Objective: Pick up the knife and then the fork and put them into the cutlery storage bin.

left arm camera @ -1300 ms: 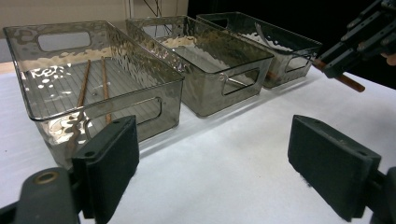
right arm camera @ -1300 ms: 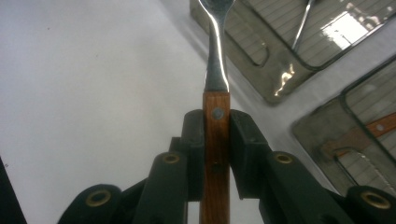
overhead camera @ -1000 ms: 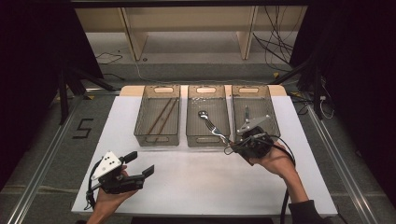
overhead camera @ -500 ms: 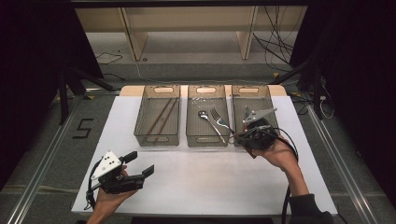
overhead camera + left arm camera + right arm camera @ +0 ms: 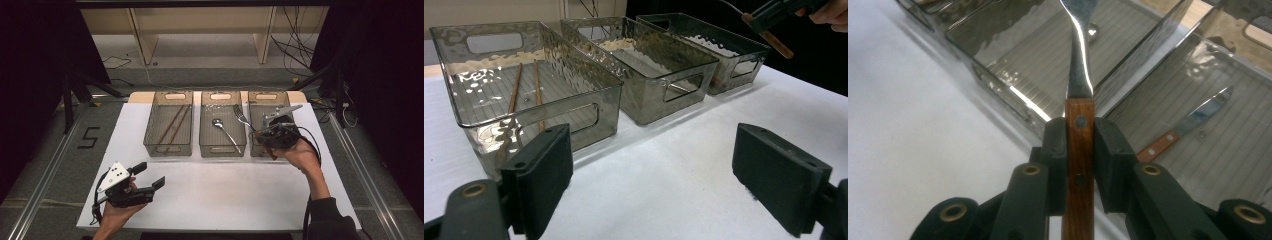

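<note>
My right gripper (image 5: 262,134) is shut on the wooden handle of a fork (image 5: 242,117) and holds it in the air. The tines hang over the wall between the middle bin (image 5: 221,149) and the right bin (image 5: 266,95). In the right gripper view the pads clamp the fork's handle (image 5: 1079,145) from both sides, and its steel neck runs away over the middle bin. A wood-handled knife (image 5: 1188,125) lies in the right bin. Near the front left of the table my left gripper (image 5: 150,175) stands open with nothing between its jaws (image 5: 654,170).
Three clear bins stand in a row at the far side of the white table (image 5: 225,195). The left bin (image 5: 167,149) holds chopsticks (image 5: 172,125), and a spoon (image 5: 223,129) lies in the middle bin. Dark floor borders both table sides.
My right gripper has carried the fork up and away from me, a little to the right, from over the middle bin toward the right bin. The left gripper has stayed put.
</note>
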Available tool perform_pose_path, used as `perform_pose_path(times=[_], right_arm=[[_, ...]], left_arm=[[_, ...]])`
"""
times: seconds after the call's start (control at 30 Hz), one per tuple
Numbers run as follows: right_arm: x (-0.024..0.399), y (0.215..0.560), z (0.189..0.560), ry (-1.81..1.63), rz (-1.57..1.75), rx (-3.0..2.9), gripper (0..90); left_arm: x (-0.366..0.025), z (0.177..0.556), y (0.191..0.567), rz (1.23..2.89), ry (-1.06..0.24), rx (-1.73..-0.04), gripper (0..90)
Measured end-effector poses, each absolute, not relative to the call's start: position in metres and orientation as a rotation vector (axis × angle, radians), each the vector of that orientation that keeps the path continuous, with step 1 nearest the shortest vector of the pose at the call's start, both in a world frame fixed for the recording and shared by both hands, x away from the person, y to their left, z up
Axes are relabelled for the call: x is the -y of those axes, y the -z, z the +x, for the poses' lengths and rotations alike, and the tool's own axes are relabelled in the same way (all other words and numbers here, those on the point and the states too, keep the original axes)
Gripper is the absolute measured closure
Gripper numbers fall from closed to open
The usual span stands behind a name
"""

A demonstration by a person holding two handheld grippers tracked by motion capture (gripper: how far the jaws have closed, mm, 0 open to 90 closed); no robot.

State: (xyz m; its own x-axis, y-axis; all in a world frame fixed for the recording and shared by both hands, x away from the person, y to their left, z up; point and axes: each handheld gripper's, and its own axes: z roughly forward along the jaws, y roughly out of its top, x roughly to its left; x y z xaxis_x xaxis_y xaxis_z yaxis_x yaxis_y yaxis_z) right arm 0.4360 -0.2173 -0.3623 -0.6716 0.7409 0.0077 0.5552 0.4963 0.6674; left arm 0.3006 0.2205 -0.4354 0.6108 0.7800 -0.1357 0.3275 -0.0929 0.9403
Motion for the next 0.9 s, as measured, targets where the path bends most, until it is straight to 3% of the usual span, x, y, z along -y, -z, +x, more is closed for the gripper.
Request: perform_pose_path(times=[0.9], right_arm=[[0.238, 0.345, 0.482, -1.003, 1.302, -2.297, 77.3]], left_arm=[[-0.22, 0.301, 0.435, 1.68, -0.488, -0.923, 16.2]])
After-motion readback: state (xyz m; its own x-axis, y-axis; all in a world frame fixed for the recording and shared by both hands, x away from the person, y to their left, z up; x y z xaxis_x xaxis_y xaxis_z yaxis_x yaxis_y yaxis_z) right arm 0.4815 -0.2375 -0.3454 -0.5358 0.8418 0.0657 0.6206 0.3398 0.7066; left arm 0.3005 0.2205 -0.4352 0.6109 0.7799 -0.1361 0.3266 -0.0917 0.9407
